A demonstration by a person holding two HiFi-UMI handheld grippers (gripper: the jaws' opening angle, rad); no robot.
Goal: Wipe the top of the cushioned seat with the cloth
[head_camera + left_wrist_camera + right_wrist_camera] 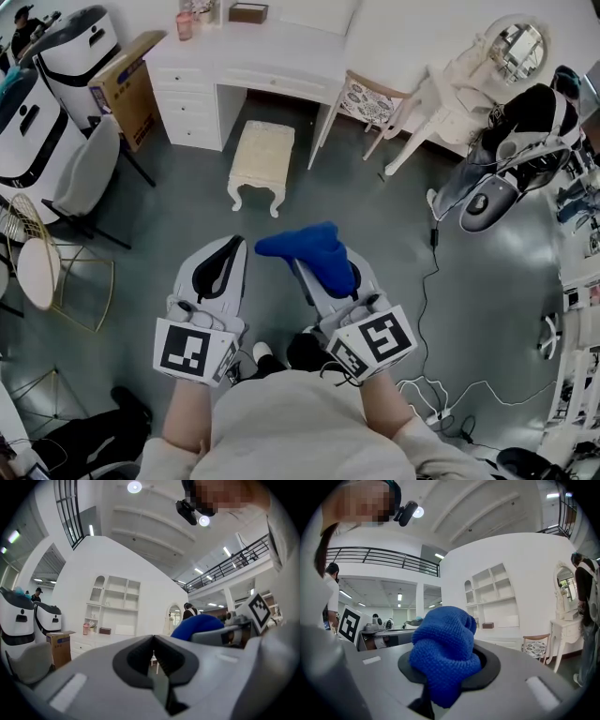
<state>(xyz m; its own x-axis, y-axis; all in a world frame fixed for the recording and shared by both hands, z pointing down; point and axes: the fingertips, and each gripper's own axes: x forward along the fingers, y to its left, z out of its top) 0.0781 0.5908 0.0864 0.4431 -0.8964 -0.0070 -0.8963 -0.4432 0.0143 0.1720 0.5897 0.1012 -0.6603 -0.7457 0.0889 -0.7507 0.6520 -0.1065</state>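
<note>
Entry: cloth in hand, seat not yet reached.

Left gripper (225, 253): jaws brought together, only a thin slit between the pads, nothing held. It is raised in front of the body, well apart from anything on the floor.

Cushioned seat (262, 150): a cream tufted stool on curved legs. It stands on the grey floor just in front of the white desk (272, 52), ahead of both grippers and well apart from them. Its top is bare and untouched.

Cloth (309, 248): blue knit, bunched into a lump and pinched between the jaws of the right gripper (323, 281). The jaws are closed onto its lower part, and most of the fabric is piled above and over the pads.

Risks, as judged:
- The grip takes only part of the wad. Dragging it across tufted upholstery could pull it loose or drop it.
- A balled cloth touches over a small patch, so corners and the dips around the buttons may be missed unless it is flattened.
- The stool looks light. A sideways stroke may slide it, since the left gripper is not steadying it.
- The seat is low, so the jaw tips may scrape the cushion instead of the cloth.
- The patterned chair (370, 98) to the right could be mistaken for the target.
- The cable (427, 272) trailing across the floor on the right is a trip hazard on the way forward.
</note>
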